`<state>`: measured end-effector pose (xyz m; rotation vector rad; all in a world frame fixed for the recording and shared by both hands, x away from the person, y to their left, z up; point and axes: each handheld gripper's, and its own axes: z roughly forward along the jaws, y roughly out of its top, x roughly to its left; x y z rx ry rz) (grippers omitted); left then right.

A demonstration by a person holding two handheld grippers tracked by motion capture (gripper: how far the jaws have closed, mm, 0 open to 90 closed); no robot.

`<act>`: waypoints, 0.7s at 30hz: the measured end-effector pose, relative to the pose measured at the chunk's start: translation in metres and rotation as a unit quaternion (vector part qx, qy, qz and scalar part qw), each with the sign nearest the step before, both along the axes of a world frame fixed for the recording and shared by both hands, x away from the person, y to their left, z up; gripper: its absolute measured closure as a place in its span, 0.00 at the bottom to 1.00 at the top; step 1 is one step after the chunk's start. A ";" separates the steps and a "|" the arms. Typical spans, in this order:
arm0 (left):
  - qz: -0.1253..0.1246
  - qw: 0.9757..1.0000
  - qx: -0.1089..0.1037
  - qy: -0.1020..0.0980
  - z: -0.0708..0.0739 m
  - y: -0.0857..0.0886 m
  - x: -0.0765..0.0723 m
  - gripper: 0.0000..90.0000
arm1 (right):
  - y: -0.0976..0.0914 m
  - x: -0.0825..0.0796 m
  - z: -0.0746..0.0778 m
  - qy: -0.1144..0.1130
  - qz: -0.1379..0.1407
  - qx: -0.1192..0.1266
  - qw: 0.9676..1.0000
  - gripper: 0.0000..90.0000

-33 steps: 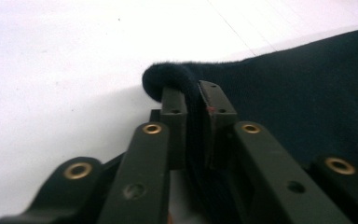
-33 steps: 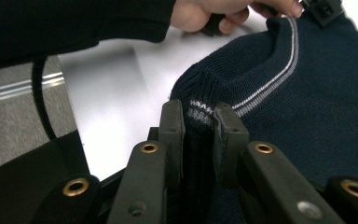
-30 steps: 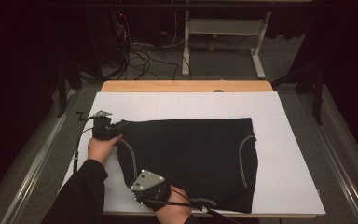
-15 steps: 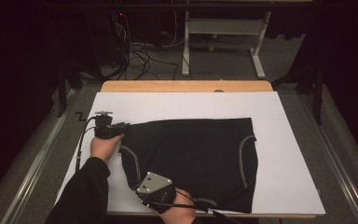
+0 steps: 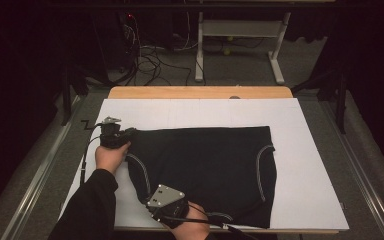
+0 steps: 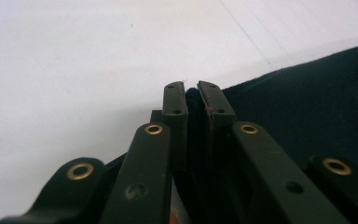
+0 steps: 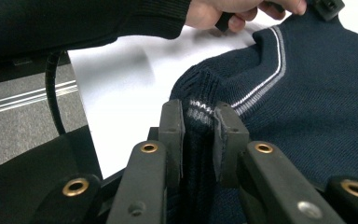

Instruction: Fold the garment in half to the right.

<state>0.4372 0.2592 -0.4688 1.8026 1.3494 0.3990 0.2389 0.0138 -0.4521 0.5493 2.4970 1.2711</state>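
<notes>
A dark navy knit garment (image 5: 205, 160) with thin white stripes lies flat on the white table cover (image 5: 310, 175). My left gripper (image 5: 129, 133) is at its far left corner. In the left gripper view its jaws (image 6: 192, 100) have just been closing and now pinch a fold of the dark fabric (image 6: 307, 116). My right gripper (image 5: 153, 200) is at the garment's near left edge. In the right gripper view it (image 7: 199, 121) is shut on the ribbed hem of the knit (image 7: 307, 93). The left hand (image 7: 223, 11) shows beyond it.
A wooden strip (image 5: 200, 92) runs along the table's far edge. Metal rails (image 5: 35, 175) flank the table. Behind it stand a white frame (image 5: 240, 35) and floor cables (image 5: 150, 57). Bare white cover lies right of the garment.
The right hand has edged slightly to the right along the near edge. The left hand stays at the garment's far left corner.
</notes>
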 end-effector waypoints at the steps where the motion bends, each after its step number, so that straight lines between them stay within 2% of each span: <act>1: 0.000 1.000 -0.001 -0.004 0.001 0.000 0.000 0.88 | 0.000 0.000 0.000 0.000 0.000 0.001 1.000 0.85; 4: 0.004 1.000 -0.007 -0.014 0.005 0.001 -0.002 0.87 | 0.000 0.000 0.000 -0.001 -0.001 0.002 1.000 0.85; 8: 0.000 1.000 0.002 -0.023 0.012 0.002 -0.001 0.87 | 0.001 -0.001 0.002 -0.002 0.000 0.007 1.000 0.85; 12: 0.002 0.999 -0.002 -0.035 0.022 0.005 0.000 0.87 | 0.006 -0.001 0.004 -0.005 0.006 0.007 1.000 0.85; 15: 0.005 0.999 0.007 -0.036 0.027 0.009 0.000 0.87 | 0.014 -0.001 0.007 -0.011 0.013 0.006 1.000 0.85; 21: 0.018 0.999 0.005 -0.042 0.033 0.025 -0.004 0.87 | 0.027 -0.001 0.016 -0.021 0.022 0.006 1.000 0.85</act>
